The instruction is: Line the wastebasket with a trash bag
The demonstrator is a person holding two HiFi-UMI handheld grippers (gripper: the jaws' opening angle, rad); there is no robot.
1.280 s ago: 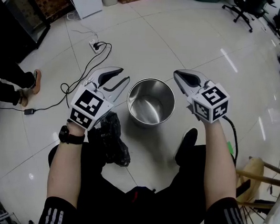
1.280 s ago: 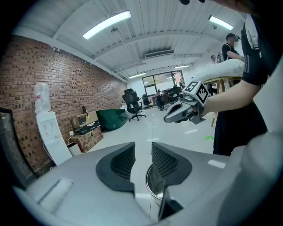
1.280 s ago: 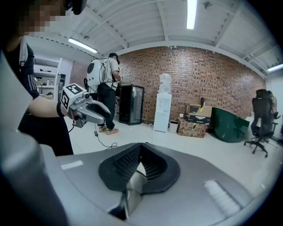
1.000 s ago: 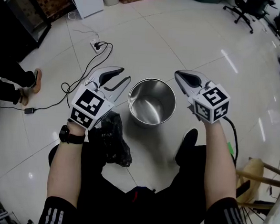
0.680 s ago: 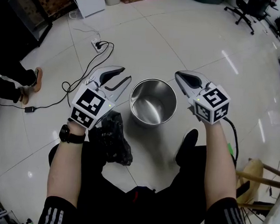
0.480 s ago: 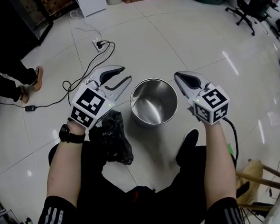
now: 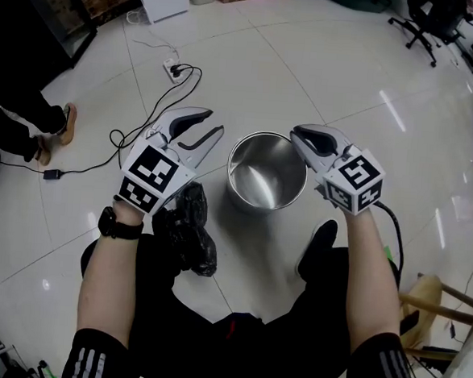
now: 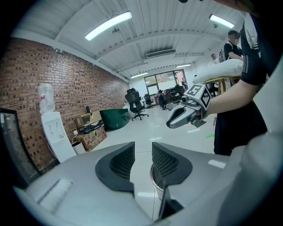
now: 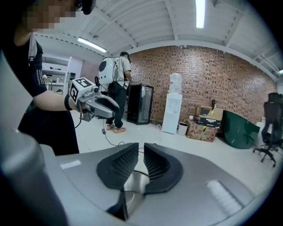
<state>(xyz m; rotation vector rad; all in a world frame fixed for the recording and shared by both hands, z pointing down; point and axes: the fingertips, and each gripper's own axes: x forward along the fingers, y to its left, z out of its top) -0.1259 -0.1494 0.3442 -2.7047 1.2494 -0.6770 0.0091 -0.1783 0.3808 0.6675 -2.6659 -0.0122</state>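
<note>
- Your left gripper covers the upper corner of the crumpled black plastic trash bag.
- In both gripper views, your own jaws hide most of the shiny round steel wastebasket.
- The head view's left edge cuts the bystander down to legs.

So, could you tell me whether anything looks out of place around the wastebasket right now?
The black trash bag lies crumpled on the floor beside the steel wastebasket, which is unlined and bare inside. A black cable with a power strip also trails loose across the floor nearby.
</note>
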